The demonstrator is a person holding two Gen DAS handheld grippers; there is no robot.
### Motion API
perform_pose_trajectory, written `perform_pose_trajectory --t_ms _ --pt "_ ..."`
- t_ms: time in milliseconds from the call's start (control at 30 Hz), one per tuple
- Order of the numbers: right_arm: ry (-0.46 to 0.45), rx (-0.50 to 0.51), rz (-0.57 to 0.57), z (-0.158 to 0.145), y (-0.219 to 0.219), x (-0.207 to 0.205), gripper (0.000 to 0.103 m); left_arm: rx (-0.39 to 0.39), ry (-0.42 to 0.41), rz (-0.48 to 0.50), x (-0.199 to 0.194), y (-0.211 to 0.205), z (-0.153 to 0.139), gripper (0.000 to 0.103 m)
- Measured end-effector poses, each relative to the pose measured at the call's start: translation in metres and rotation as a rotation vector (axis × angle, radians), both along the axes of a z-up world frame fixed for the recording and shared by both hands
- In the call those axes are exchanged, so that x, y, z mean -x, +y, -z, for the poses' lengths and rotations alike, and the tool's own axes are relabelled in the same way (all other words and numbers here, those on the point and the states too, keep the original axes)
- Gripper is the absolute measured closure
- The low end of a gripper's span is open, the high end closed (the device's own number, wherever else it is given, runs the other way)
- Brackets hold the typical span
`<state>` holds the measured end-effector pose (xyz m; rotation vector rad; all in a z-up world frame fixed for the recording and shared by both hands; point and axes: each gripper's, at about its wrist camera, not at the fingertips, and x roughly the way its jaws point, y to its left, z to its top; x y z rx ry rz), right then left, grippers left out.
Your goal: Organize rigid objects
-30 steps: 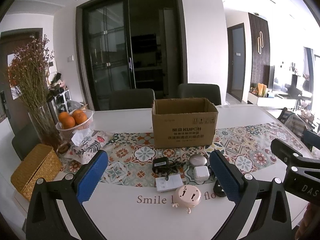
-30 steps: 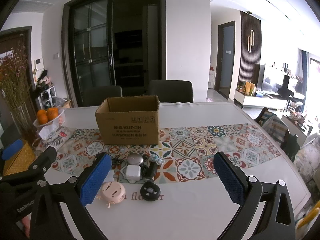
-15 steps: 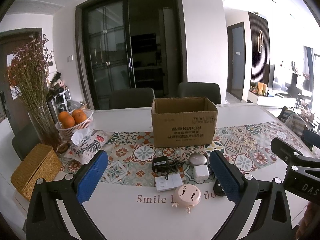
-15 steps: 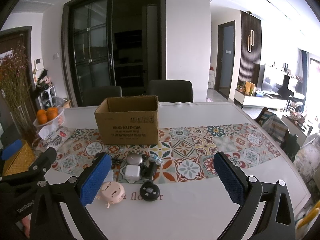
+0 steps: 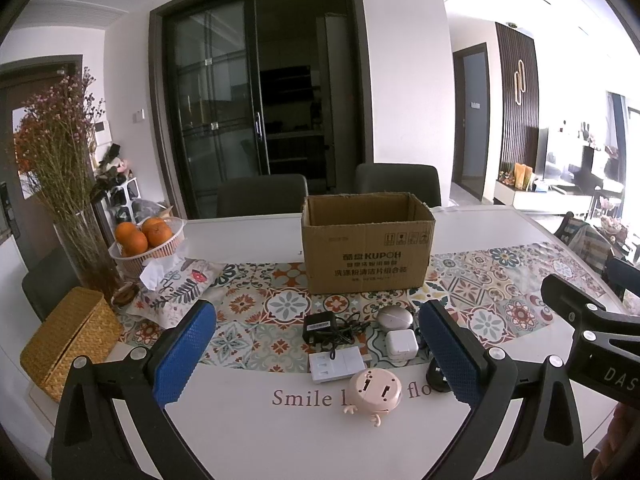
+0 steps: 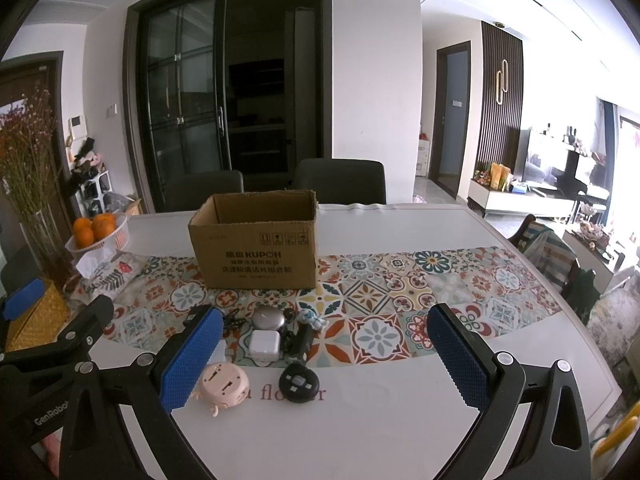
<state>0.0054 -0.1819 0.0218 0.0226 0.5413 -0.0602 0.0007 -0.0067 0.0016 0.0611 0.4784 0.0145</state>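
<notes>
An open cardboard box point(image 5: 366, 244) stands on the patterned runner; it also shows in the right wrist view point(image 6: 258, 248). In front of it lie small objects: a black adapter with cable point(image 5: 320, 326), a grey oval case point(image 5: 394, 317), a white cube charger point(image 5: 401, 344), a white socket plate point(image 5: 338, 365), a pink round device point(image 5: 374, 390) and a black round disc point(image 6: 298, 382). My left gripper point(image 5: 316, 354) is open and empty, held above the table's near edge. My right gripper point(image 6: 324, 360) is open and empty to its right.
A wicker box point(image 5: 68, 340), a vase of dried flowers point(image 5: 76, 208), a basket of oranges point(image 5: 150, 238) and a tissue pouch point(image 5: 176, 284) stand at the left. Two dark chairs point(image 5: 262, 196) sit behind the table point(image 5: 248, 432).
Both views shifted very slightly; the grippers stay open and the objects have not moved.
</notes>
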Motion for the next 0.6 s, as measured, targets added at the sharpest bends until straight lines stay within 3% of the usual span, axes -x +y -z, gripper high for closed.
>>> perform_pose_trajectory --t_ms 600 --pt "0.002 0.0 0.001 0.0004 -0.0011 -0.0008 0.0 0.001 0.003 0.001 -0.0008 0.0005 0.0004 0.0"
